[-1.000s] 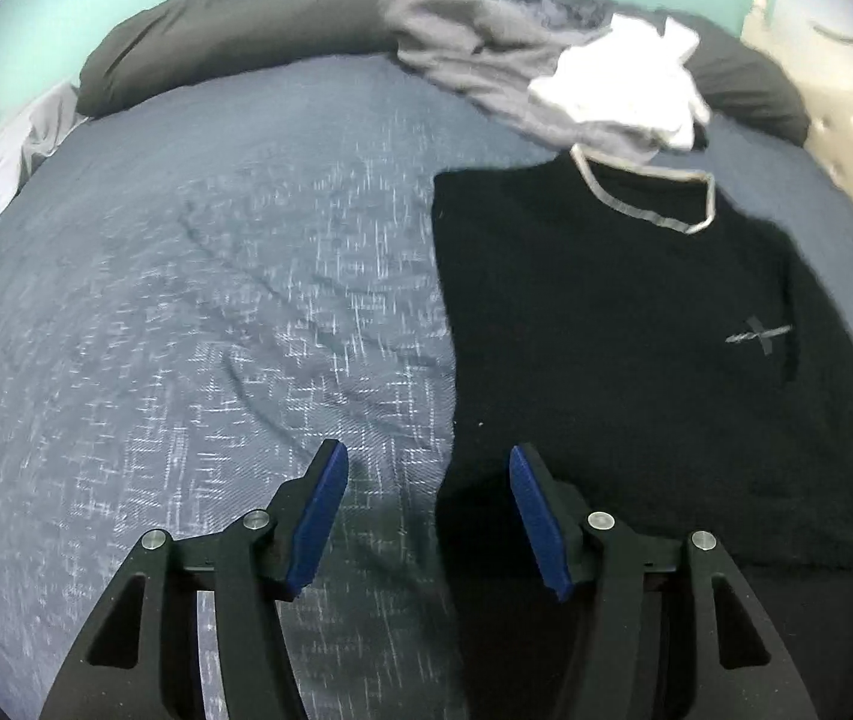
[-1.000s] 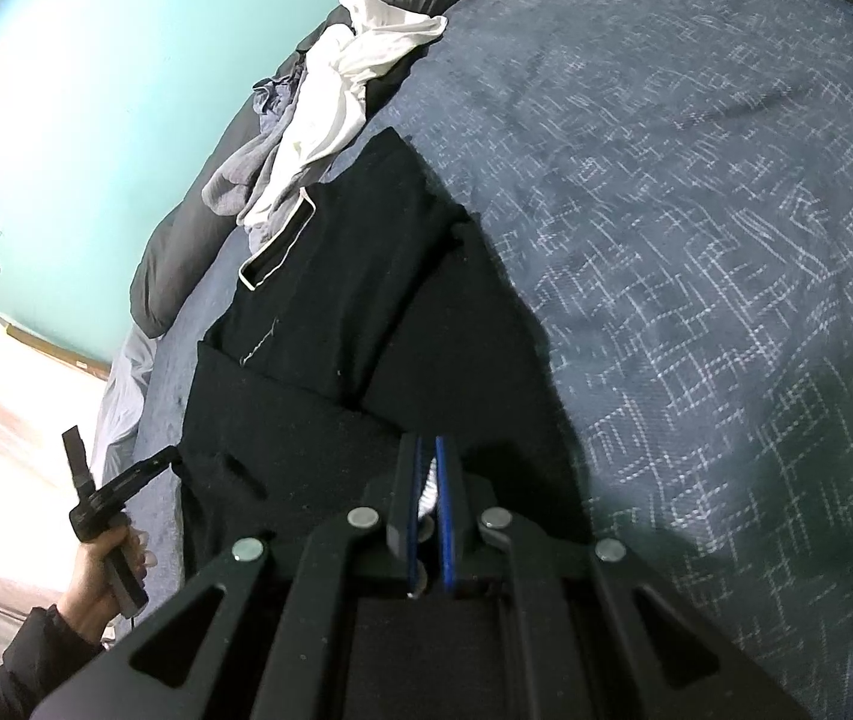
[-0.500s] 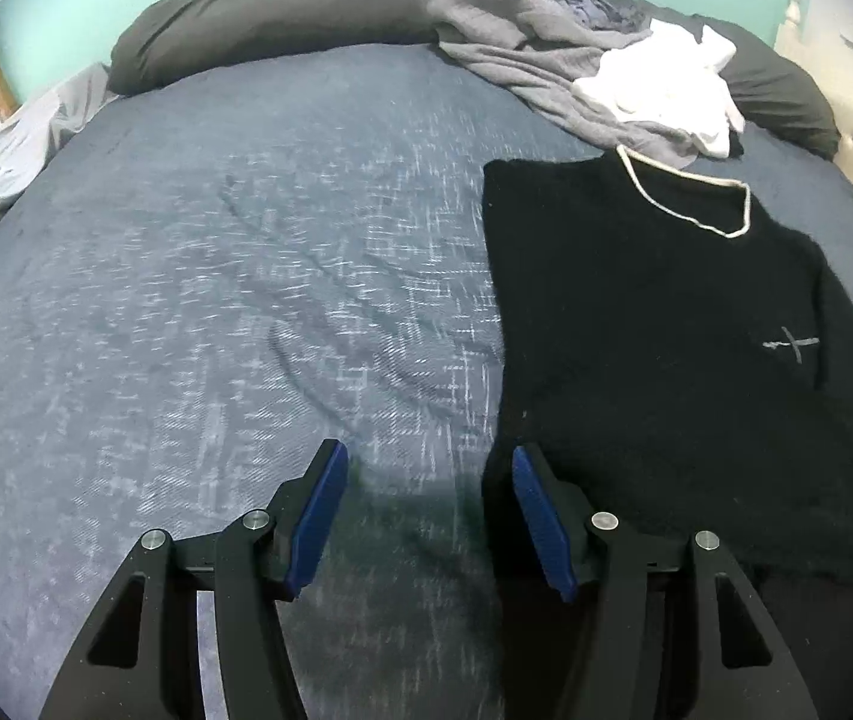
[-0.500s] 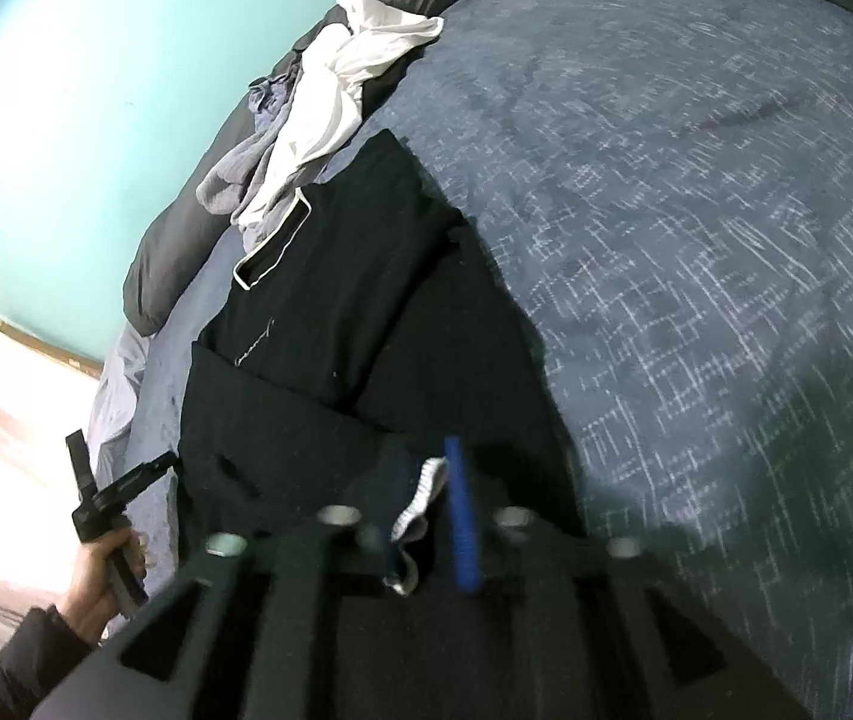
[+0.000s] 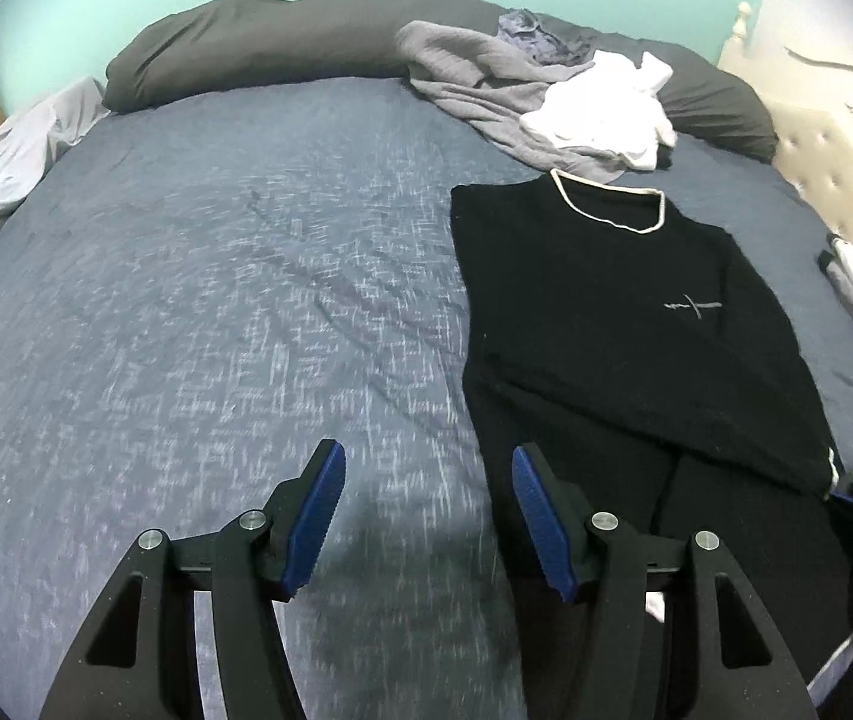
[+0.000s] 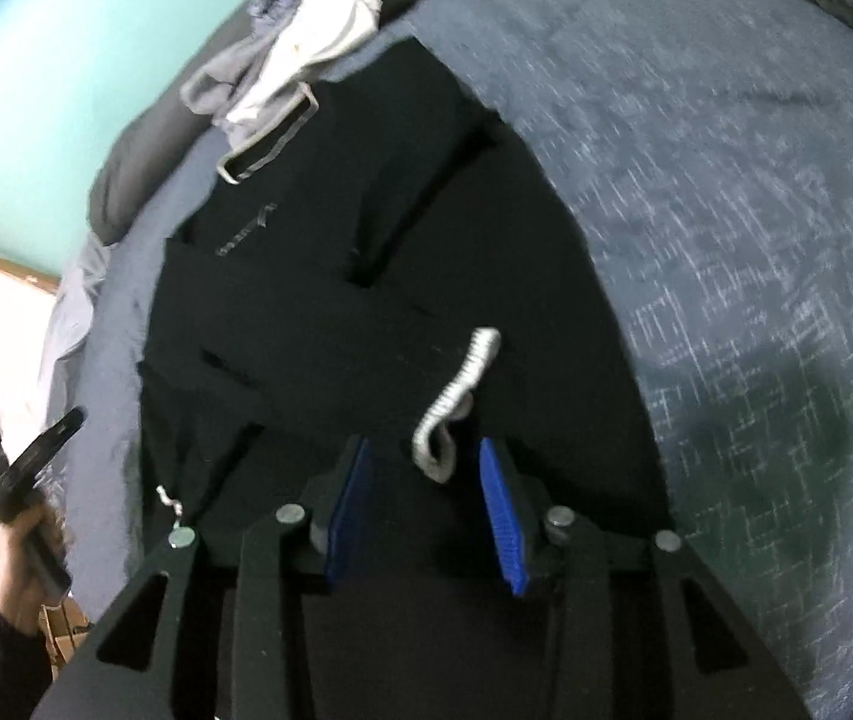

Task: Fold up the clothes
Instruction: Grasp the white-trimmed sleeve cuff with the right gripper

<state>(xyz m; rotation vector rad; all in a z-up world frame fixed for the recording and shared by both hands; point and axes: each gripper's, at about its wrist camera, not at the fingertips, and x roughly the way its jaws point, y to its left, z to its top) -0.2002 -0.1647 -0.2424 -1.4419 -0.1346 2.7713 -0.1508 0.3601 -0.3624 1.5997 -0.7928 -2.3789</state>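
A black sweater [image 5: 606, 312] with a white-edged collar lies flat on the blue-grey bedspread [image 5: 186, 300], its sleeves folded across the body. My left gripper [image 5: 426, 450] is open above the bedspread, just off the sweater's lower left edge, with nothing between its blue pads. In the right wrist view the sweater [image 6: 366, 240] fills the middle. My right gripper [image 6: 423, 444] is open low over it. The sleeve's white ribbed cuff [image 6: 456, 396] lies loose on the black cloth just ahead of the pads, which do not touch it. A hand holds the left gripper [image 6: 24, 456] at the far left.
A heap of grey and white clothes [image 5: 546, 96] lies beyond the collar, against long dark pillows [image 5: 258, 42]. A padded cream headboard [image 5: 834, 138] stands at the right. A pale grey sheet [image 5: 0, 144] hangs at the bed's left edge. A teal wall is behind.
The right gripper's jaws have parted and let go of the white cuff, which now lies on the sweater. The left gripper has drawn back and up, so more of the bed shows.
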